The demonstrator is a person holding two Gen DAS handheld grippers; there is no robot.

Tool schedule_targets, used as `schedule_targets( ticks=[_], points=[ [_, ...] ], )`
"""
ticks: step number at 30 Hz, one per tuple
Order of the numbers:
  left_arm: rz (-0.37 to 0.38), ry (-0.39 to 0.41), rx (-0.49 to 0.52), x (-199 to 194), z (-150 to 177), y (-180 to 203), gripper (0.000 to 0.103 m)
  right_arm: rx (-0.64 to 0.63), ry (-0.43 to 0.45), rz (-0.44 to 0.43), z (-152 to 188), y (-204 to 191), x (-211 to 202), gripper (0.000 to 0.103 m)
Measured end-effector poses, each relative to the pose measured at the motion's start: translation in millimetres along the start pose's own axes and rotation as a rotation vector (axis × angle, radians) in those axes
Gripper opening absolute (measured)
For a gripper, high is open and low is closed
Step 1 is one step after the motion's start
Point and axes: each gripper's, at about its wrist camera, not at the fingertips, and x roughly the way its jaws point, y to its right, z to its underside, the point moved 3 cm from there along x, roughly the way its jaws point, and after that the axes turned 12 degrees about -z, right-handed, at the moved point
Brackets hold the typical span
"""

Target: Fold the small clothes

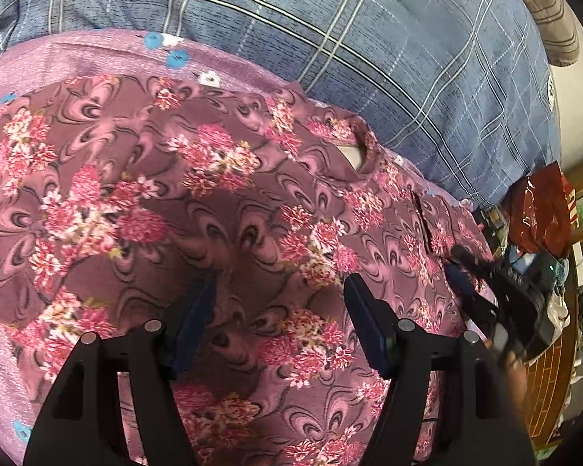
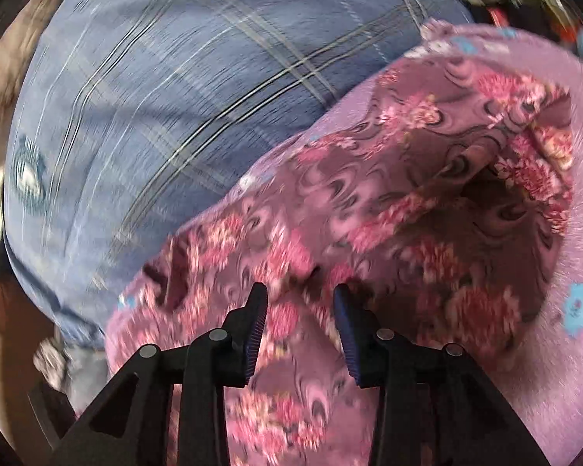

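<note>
A maroon garment with pink flower print (image 1: pixel 221 202) lies spread on a lilac sheet (image 1: pixel 77 50). Its neckline opening (image 1: pixel 359 155) shows toward the upper right in the left wrist view. My left gripper (image 1: pixel 281 287) hangs just above the middle of the cloth, jaws wide apart, nothing pinched between them. My right gripper (image 2: pixel 299 291) stands open over the garment (image 2: pixel 408 213) near a raised fold; this view is blurred. In the left wrist view the right gripper (image 1: pixel 456 264) sits at the garment's right edge, held by a hand (image 1: pixel 517 372).
A blue plaid cushion or blanket (image 1: pixel 369 46) borders the sheet at the back and fills the upper left in the right wrist view (image 2: pixel 155 97). A red shiny bag (image 1: pixel 540 213) and small clutter sit at the far right. A striped brown cloth (image 1: pixel 552 11) lies in the upper corner.
</note>
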Motion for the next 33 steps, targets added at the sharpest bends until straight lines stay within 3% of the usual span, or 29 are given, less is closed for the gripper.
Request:
schedule_targets(
  ticks=[2,4,5,6,9,14,17,20,22,26,28,30,32,33],
  points=[
    [-0.002,-0.006,0.004,3,0,1,0.067,0.029,0.010,-0.030,-6,5,5,0.041],
    [-0.004,-0.009,0.007,4,-1,2,0.067,0.056,0.036,-0.054,-11,8,12,0.035],
    [-0.003,-0.010,0.006,4,-1,1,0.067,0.066,0.041,-0.075,-12,7,15,0.011],
    [0.005,-0.012,0.000,4,-2,1,0.067,0.067,0.035,-0.091,-11,4,16,0.006],
    [0.050,-0.020,-0.025,0,-4,-1,0.067,0.014,0.011,-0.174,5,-28,10,0.006],
    [0.212,-0.006,-0.089,-21,-8,-9,0.068,-0.082,-0.122,-0.341,47,-97,22,0.006],
    [0.287,0.016,-0.134,-31,-11,-21,0.083,-0.149,-0.229,-0.397,86,-130,39,0.006],
    [0.298,0.007,-0.150,-27,-13,-27,0.083,-0.204,-0.312,-0.374,121,-139,61,0.006],
    [0.319,-0.047,-0.159,-15,-11,-26,0.083,-0.220,-0.367,-0.332,142,-134,77,0.012],
    [0.340,-0.138,-0.168,1,-2,-23,0.083,-0.217,-0.454,-0.256,156,-113,80,0.012],
    [0.330,-0.144,-0.159,4,0,-20,0.083,-0.273,-0.435,-0.233,150,-109,59,0.014],
    [0.329,-0.147,-0.150,7,2,-14,0.083,-0.301,-0.374,-0.223,127,-105,22,0.023],
    [0.338,-0.133,-0.156,12,4,-8,0.082,-0.278,-0.266,-0.218,95,-93,-19,0.030],
    [0.340,-0.102,-0.154,12,5,-3,0.075,-0.252,-0.190,-0.202,74,-81,-40,0.036]
  ],
)
